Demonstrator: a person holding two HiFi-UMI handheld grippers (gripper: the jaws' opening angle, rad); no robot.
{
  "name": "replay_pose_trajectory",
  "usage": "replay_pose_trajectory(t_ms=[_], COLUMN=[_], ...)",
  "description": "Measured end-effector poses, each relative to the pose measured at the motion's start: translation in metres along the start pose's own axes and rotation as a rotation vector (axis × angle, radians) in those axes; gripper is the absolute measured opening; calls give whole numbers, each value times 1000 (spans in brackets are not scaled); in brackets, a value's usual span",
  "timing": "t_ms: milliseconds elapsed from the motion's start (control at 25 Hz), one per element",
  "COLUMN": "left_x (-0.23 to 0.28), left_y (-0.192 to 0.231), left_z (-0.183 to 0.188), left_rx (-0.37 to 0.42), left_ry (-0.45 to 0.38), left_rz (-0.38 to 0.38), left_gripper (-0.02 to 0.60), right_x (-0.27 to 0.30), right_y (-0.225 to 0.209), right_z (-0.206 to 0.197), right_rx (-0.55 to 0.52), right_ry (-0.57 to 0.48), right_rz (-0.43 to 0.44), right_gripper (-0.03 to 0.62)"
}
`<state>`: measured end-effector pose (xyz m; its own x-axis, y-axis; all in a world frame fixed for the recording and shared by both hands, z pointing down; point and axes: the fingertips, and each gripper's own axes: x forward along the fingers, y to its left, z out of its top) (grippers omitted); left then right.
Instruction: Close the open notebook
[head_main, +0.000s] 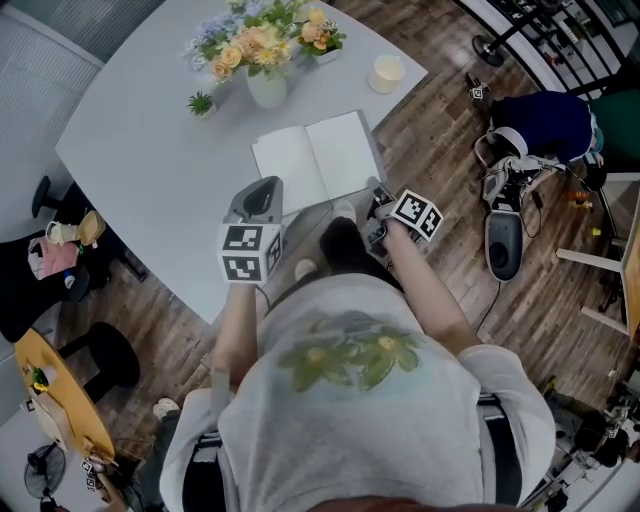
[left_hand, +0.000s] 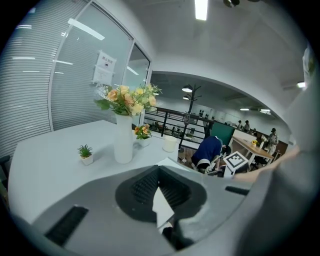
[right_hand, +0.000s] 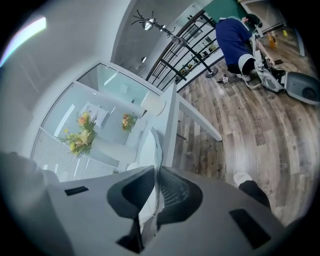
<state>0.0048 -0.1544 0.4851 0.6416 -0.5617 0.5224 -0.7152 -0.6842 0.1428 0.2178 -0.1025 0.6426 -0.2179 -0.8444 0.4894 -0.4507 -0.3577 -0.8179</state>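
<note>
Hand-held gripper tips are hard to see from the head view. The left hand-held gripper (head_main: 267, 187) covers the near left corner of the open white-paged notebook (head_main: 320, 155), and the right hand-held gripper (head_main: 376, 193) covers its near right corner. The grey bodies and marker cubes hide where the jaws meet the paper.

In the right gripper view, the jaws stand almost together with a thin white sheet running edge-on between the ribbed pads, which pinch it. I cannot tell whether it is a single page or the cover. That camera is rolled over, so the desk appears tipped on its side.

In the left gripper view, the left jaws are also nearly together. A white wedge of paper is caught between them, and a pointed white corner pokes out just past the tips.

The notebook lies spread open on the pale grey rounded desk (head_main: 140, 150), right at both sets of tips and between the two hand-held grippers. Its long axis runs from the left hand-held gripper across to the right one. Its spine points away from them toward a white vase of peach and yellow flowers (head_main: 266, 85) well beyond the left tips. A small potted green plant (head_main: 201, 103) stands to the left of the vase. A cream cylinder (head_main: 387, 73), too small to identify, stands far beyond the right tips.
</note>
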Motion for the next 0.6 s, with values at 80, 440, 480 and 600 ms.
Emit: replay_pose_trajectory(t_ms=[80,440,480,600], left_x=[-3,-10,-10,-12], left_y=[1,2,3,3], left_z=[-1,-7,-8,-10], left_rx=[-5,-24,-25,-27], left_ry=[-5,-12,-11,-11], left_rz=[1,6,6,6], left_gripper=[3,3,3,3], right_x=[-1,-6,-6,-7], right_y=[4,20,21,24], right_z=[-1,-3,-3,-4], right_rx=[-26,-166,-173,-204], right_ry=[5,22,22,21], right_rz=[7,6,4,-1], right_gripper=[43,43,42,43])
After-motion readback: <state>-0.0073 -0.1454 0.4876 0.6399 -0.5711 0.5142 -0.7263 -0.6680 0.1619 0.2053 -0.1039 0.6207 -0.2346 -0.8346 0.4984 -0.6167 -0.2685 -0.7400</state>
